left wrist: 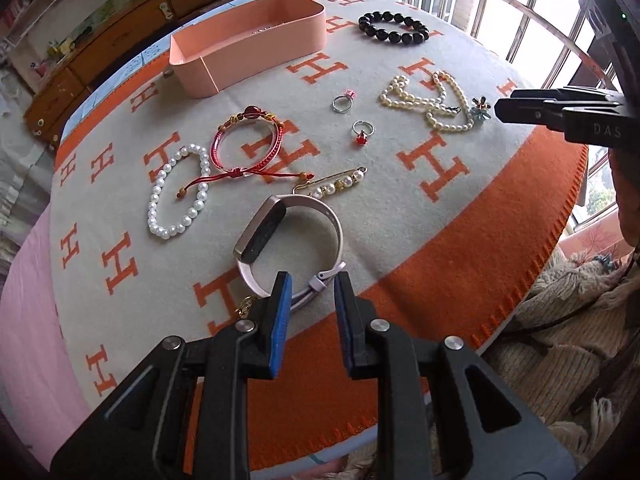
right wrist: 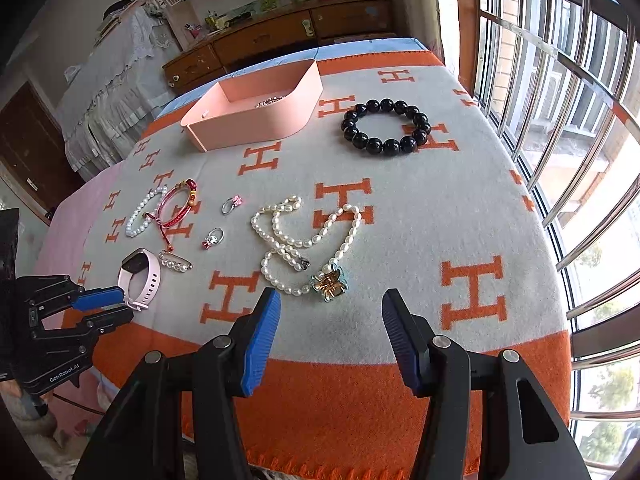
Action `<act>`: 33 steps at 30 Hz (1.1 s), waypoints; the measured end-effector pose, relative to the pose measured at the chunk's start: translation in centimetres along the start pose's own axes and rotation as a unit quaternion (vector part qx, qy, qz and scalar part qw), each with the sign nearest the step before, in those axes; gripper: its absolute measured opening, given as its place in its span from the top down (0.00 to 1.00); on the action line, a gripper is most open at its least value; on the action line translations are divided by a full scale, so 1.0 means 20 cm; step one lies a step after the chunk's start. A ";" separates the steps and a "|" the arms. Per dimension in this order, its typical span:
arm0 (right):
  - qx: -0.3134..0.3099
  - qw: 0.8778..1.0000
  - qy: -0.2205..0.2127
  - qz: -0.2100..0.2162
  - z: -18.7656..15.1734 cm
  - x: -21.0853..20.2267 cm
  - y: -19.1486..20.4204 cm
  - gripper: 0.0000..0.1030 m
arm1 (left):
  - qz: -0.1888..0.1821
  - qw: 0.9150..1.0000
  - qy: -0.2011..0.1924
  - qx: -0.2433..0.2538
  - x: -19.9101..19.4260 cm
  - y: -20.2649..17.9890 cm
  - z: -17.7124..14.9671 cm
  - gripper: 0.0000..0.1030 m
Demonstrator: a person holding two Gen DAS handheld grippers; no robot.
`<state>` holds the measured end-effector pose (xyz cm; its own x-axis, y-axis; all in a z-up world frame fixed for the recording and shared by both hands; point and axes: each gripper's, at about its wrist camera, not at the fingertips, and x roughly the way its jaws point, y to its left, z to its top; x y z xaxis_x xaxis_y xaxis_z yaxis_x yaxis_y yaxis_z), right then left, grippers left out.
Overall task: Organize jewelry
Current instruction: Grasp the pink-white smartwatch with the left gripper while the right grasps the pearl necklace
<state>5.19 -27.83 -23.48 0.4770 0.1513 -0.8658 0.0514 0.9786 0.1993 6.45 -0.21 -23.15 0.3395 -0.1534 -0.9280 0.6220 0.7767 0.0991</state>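
Jewelry lies spread on an orange and grey blanket (left wrist: 460,248). A pink smartwatch (left wrist: 288,236) lies just ahead of my left gripper (left wrist: 310,286), which is open with the strap's clasp end between its fingertips. In the right wrist view the watch (right wrist: 138,274) sits at the left gripper's tips (right wrist: 120,305). My right gripper (right wrist: 330,312) is open and empty, just short of a green and gold flower brooch (right wrist: 330,285) beside a pearl necklace (right wrist: 304,240). A pink tray (right wrist: 256,110) at the back holds a small chain.
Also on the blanket: a black bead bracelet (right wrist: 386,126), a white pearl bracelet (left wrist: 178,196), a red cord bracelet (left wrist: 248,144), two rings (left wrist: 342,103) (left wrist: 362,132) and a pearl pin (left wrist: 332,184). Window bars (right wrist: 560,120) stand at the right, wooden drawers (right wrist: 280,36) behind.
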 end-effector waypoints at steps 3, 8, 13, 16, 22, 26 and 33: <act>0.001 1.000 0.001 0.000 0.01 0.02 -0.01 0.48 | -0.005 0.999 0.007 0.035 0.02 0.00 0.00 0.81; 0.002 1.000 0.001 0.001 0.00 0.03 -0.01 0.48 | -0.006 0.996 0.022 0.088 0.06 -0.02 0.00 0.81; 0.001 1.000 -0.001 0.002 0.01 0.03 -0.02 0.48 | -0.010 0.996 0.035 0.087 0.09 -0.02 0.02 0.81; 0.000 1.000 0.000 0.004 0.02 0.04 -0.02 0.48 | -0.013 0.997 0.037 0.064 0.10 0.00 0.04 0.82; -0.019 1.000 0.000 0.008 0.06 0.07 0.02 0.48 | -0.022 0.999 0.021 -0.032 0.10 0.07 0.11 0.93; -0.050 0.999 0.003 0.010 0.09 0.10 0.09 0.48 | -0.035 0.994 -0.021 -0.099 0.02 0.13 0.15 0.93; -0.156 0.988 0.012 0.015 0.19 0.20 0.31 0.48 | -0.066 0.979 -0.071 -0.179 -0.07 0.23 0.17 0.93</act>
<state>10.77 -21.75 -23.88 0.4538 0.1802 -0.8727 -0.2365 0.9686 0.0770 11.33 1.53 -20.06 0.3820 -0.3309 -0.8629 0.3888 0.9046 -0.1748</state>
